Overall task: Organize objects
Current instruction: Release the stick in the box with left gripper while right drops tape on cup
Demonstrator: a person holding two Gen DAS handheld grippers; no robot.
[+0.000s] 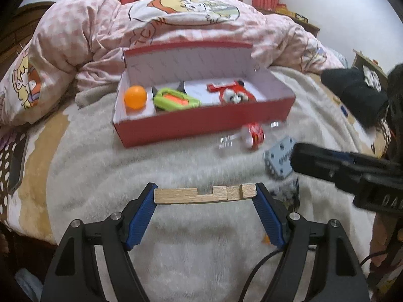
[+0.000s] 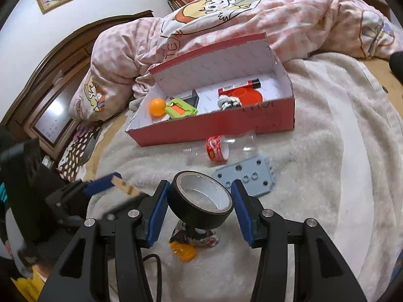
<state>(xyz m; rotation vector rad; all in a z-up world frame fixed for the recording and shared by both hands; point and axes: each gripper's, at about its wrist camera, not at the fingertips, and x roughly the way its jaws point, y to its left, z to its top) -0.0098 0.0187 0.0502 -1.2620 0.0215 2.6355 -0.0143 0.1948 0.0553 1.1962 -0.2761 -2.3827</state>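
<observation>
Left wrist view: your left gripper clamps wooden block endwise; right gripper grips black tape roll, both above blanket, bound for red box near quilt.

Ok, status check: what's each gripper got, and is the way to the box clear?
Left gripper clamped on wooden piece. Right gripper clamped on black tape roll. Red box open. Plastic bottle lies before it.
</observation>
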